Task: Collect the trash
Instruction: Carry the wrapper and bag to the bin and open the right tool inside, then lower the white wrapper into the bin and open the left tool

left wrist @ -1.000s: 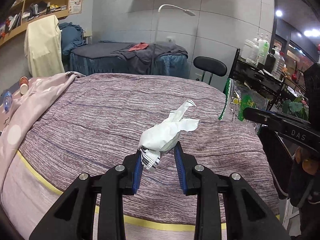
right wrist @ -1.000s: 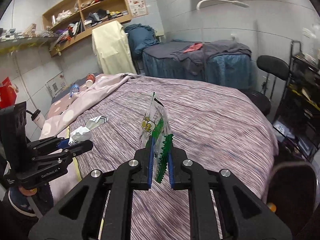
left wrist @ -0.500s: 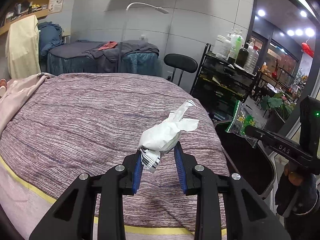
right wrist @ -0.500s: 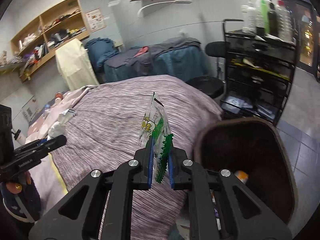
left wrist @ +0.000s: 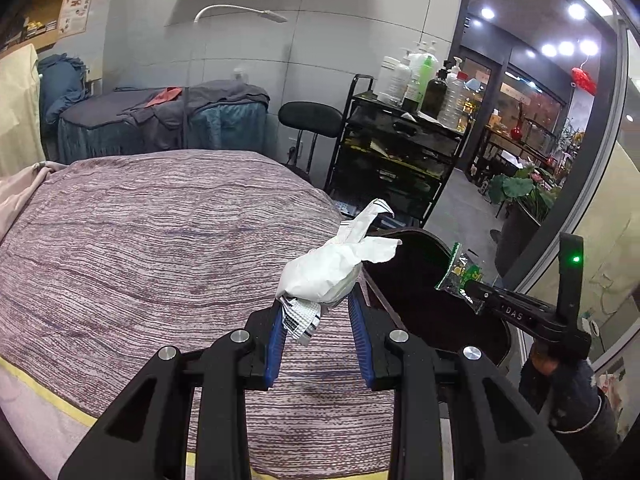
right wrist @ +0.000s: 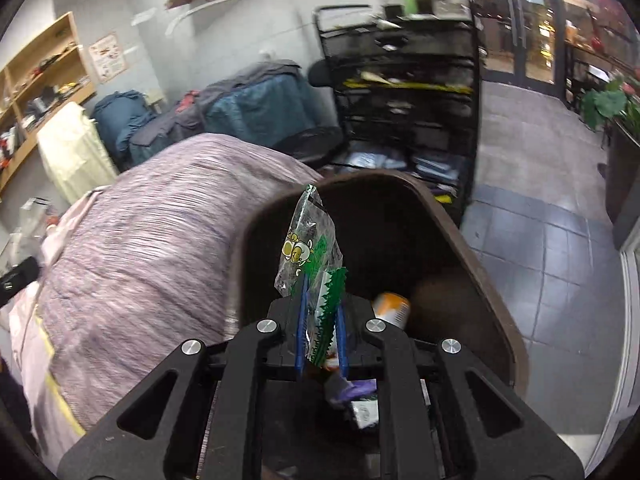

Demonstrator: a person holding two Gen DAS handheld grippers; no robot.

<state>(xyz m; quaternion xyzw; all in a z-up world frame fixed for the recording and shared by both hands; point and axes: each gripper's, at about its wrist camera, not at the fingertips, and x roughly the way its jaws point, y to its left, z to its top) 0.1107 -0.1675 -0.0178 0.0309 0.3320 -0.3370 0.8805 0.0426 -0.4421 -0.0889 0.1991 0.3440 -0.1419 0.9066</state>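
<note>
Right claw pinches a wrapper over the bin; left claw grips a paper wad above the bed. Light wrapper may cling or flutter outside; the wad sits shallowly and could slip.

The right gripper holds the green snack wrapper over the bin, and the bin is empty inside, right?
Not quite. The right gripper does hold the snack wrapper over the bin, but the right wrist view shows trash already inside, such as an orange can.
</note>
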